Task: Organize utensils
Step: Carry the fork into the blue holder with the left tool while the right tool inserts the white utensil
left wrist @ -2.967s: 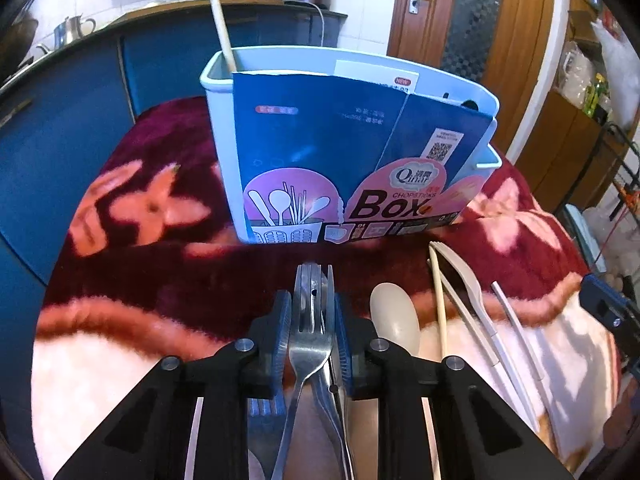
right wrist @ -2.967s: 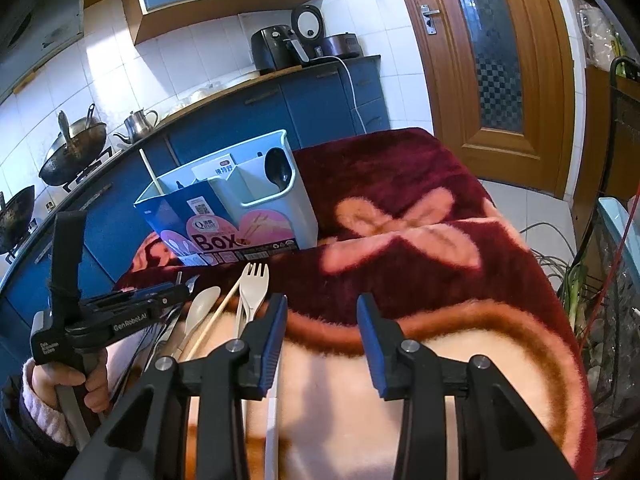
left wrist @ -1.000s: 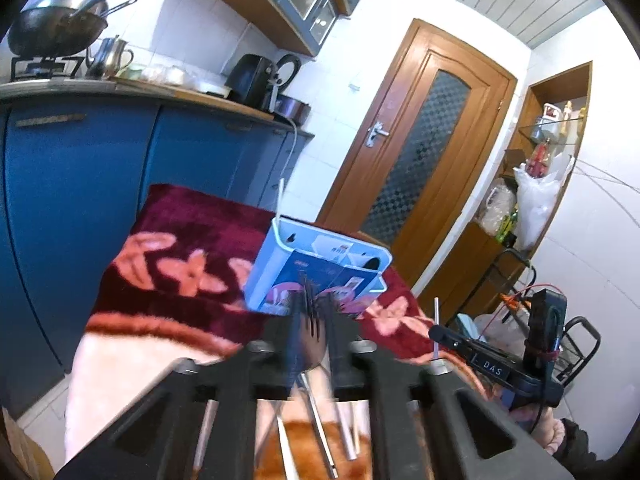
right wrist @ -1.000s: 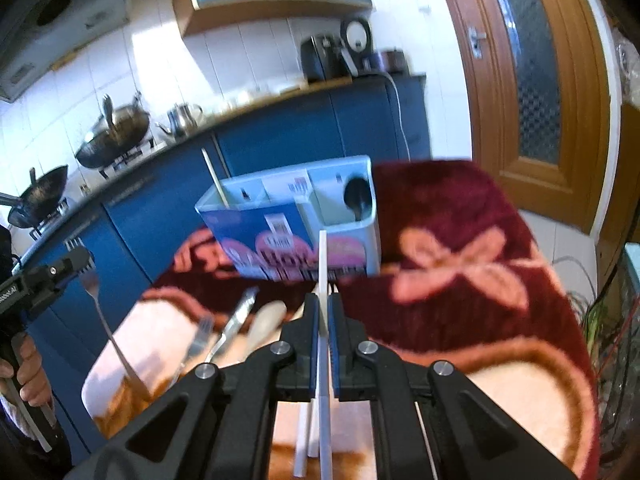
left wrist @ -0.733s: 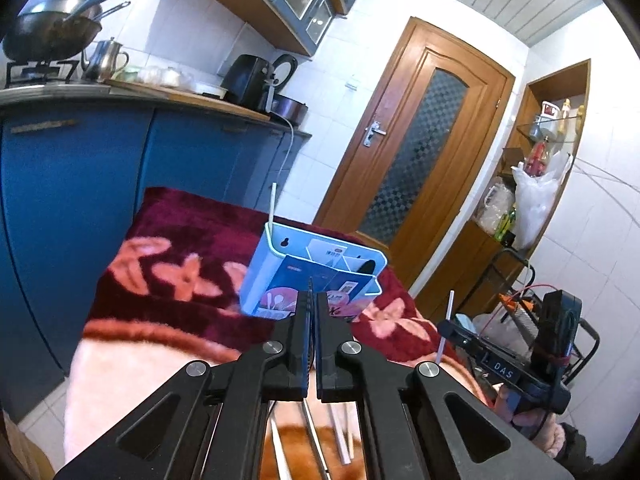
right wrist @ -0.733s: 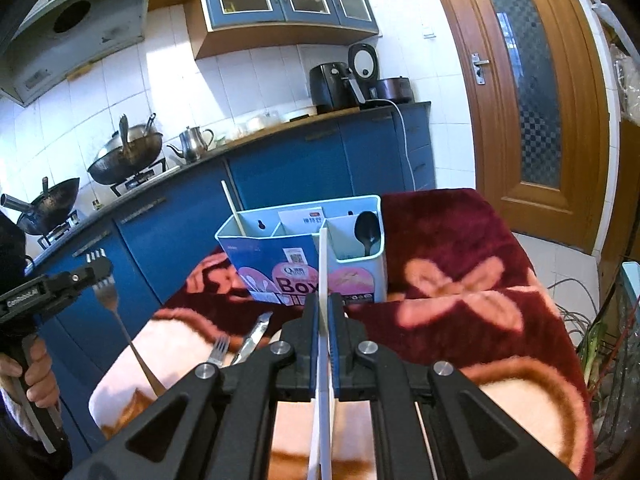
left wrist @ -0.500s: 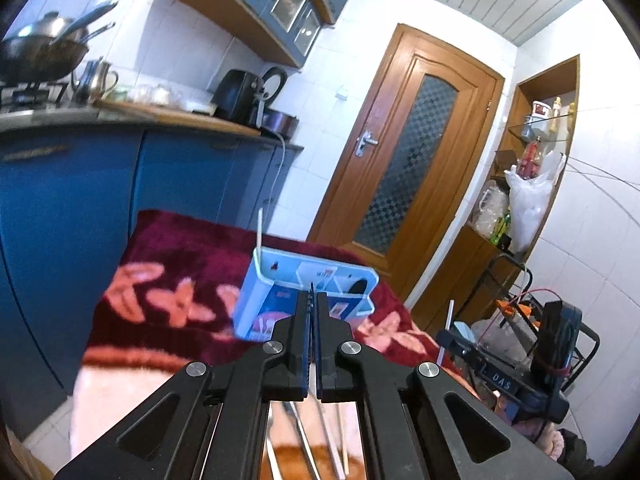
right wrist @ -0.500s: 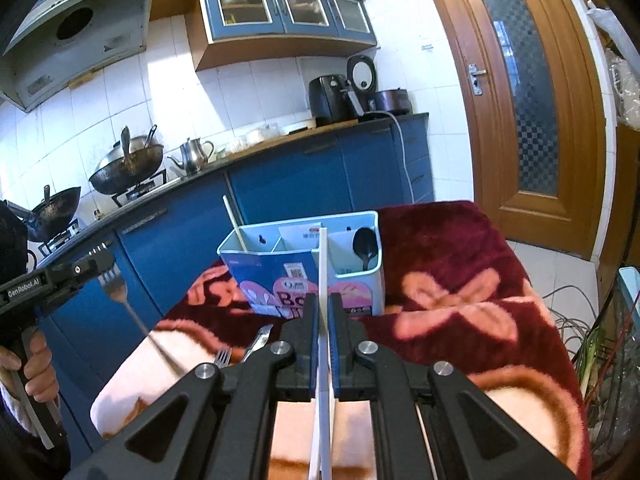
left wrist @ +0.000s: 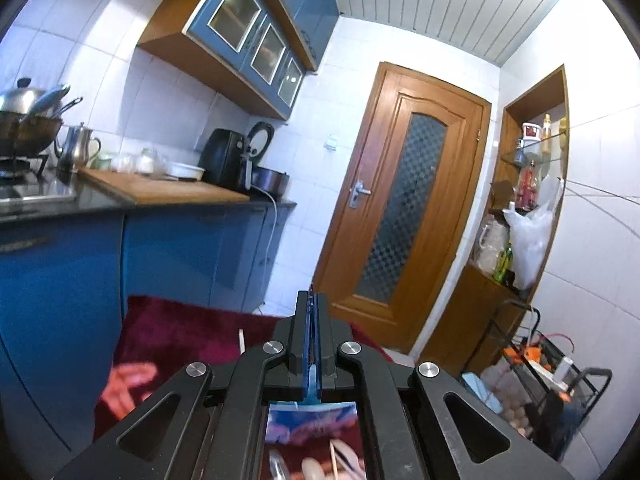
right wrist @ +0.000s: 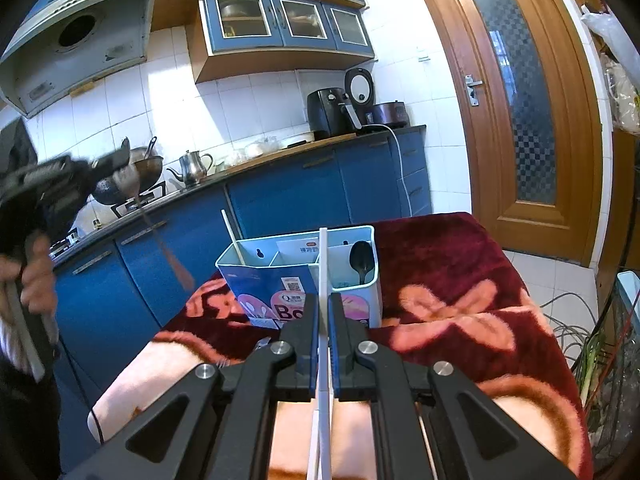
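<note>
My right gripper [right wrist: 323, 300] is shut on a white plastic utensil [right wrist: 324, 264] that stands upright in front of the light blue utensil box [right wrist: 256, 270]. The box holds a chopstick [right wrist: 232, 236] at its left and a dark spoon [right wrist: 361, 260] in its right compartment. My left gripper [left wrist: 312, 300] is shut on a metal fork, seen edge-on between the pads; in the right wrist view it [right wrist: 116, 164] is raised high at the left with the fork [right wrist: 160, 236] hanging down, blurred. Under the left gripper, loose utensils [left wrist: 320, 464] lie on the blanket.
A maroon flowered blanket [right wrist: 440, 264] covers the table. Blue kitchen cabinets [right wrist: 312, 196] with pots and a kettle [right wrist: 194, 166] stand behind. A wooden door [right wrist: 520, 100] is at the right. A cart with wires [right wrist: 600, 344] stands at the table's right side.
My left gripper has risen and tilted up with the fork, so the box has dropped out of its view. My right gripper has kept the white utensil in front of the box.
</note>
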{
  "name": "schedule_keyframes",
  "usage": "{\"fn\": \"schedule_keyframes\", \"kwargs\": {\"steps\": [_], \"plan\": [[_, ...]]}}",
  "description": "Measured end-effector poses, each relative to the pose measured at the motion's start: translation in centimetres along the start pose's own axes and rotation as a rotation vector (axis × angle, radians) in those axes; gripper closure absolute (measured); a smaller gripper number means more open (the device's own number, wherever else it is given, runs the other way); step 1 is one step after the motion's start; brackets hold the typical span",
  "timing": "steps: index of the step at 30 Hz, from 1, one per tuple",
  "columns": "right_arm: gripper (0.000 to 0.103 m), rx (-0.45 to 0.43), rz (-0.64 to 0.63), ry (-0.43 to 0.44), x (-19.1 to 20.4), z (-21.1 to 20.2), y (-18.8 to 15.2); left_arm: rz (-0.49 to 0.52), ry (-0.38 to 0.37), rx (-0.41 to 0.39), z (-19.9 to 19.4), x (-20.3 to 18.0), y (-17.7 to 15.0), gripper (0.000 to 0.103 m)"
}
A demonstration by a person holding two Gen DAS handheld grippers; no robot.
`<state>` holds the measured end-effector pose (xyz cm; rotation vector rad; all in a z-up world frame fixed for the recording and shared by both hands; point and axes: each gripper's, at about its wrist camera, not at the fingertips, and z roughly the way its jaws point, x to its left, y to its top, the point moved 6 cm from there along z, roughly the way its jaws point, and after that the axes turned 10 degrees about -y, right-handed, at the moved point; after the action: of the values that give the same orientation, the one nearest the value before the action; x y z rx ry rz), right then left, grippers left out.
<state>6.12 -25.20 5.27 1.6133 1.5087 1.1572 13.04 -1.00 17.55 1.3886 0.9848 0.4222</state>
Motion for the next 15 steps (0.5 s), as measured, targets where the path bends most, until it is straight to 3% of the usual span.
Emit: {"fn": "schedule_keyframes", "kwargs": {"steps": [7, 15], "plan": [[0.097, 0.003, 0.010, -0.004, -0.4, 0.1, -0.1, -0.004, -0.005, -0.017, 2.4, -0.3, 1.6, 0.102], [0.097, -0.003, 0.020, -0.012, -1.2, 0.4, 0.2, -0.049, 0.004, -0.002, 5.4, 1.8, 0.3, 0.102]]}}
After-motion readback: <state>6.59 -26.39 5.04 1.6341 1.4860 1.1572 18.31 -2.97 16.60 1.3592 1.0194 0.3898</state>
